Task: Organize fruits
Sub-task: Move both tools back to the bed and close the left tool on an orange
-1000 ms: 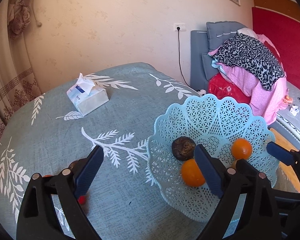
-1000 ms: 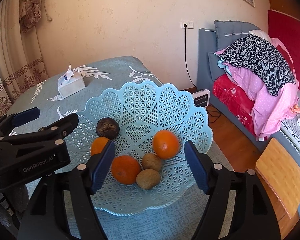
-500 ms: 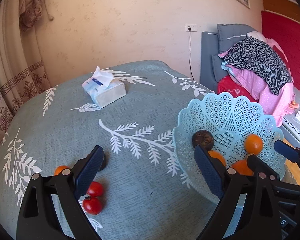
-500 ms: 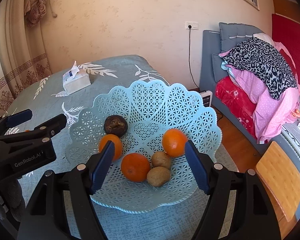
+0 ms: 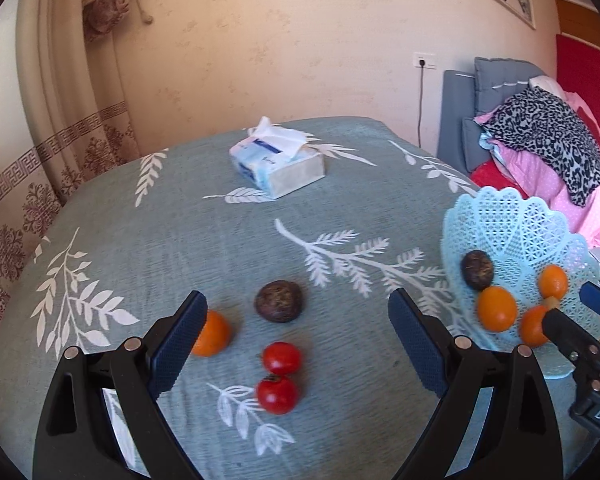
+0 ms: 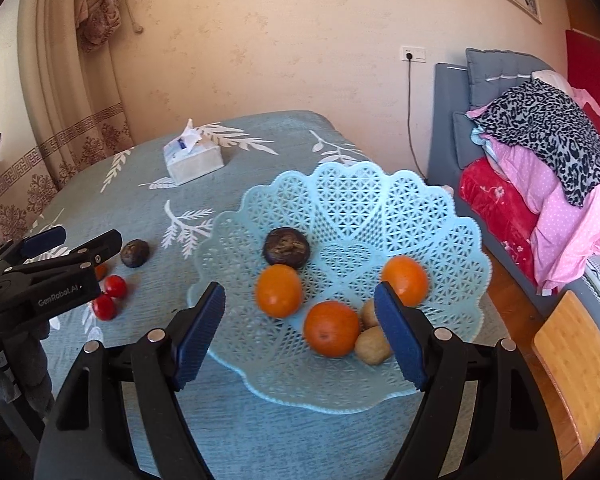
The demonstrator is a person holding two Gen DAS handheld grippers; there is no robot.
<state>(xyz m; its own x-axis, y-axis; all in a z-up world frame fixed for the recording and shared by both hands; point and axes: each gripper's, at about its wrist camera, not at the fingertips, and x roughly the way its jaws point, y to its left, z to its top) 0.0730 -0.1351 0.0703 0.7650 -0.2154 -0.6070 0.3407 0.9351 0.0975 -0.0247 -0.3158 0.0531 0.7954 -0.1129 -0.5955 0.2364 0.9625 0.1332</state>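
A light blue lattice basket point(image 6: 400, 184) point(image 5: 512, 224) on the table holds three oranges point(image 6: 331, 328), a dark brown fruit point(image 6: 286, 242) and two kiwis point(image 6: 374, 346). On the cloth lie two tomatoes point(image 5: 280, 376), an orange point(image 5: 214, 334) and a dark brown fruit point(image 5: 278, 301). My left gripper point(image 5: 296, 344) is open and empty, just above the loose fruits. My right gripper point(image 6: 300, 324) is open and empty, over the basket's near side.
A tissue box point(image 5: 278, 164) lies at the far side of the table. The teal leaf-print cloth point(image 5: 180, 240) covers the table. A curtain point(image 5: 60, 120) hangs at the left. A bed with piled clothes point(image 6: 540, 140) stands at the right.
My left gripper has swung left, away from the basket, and the loose fruits on the cloth have come into view between its fingers. My right gripper has pulled back a little.
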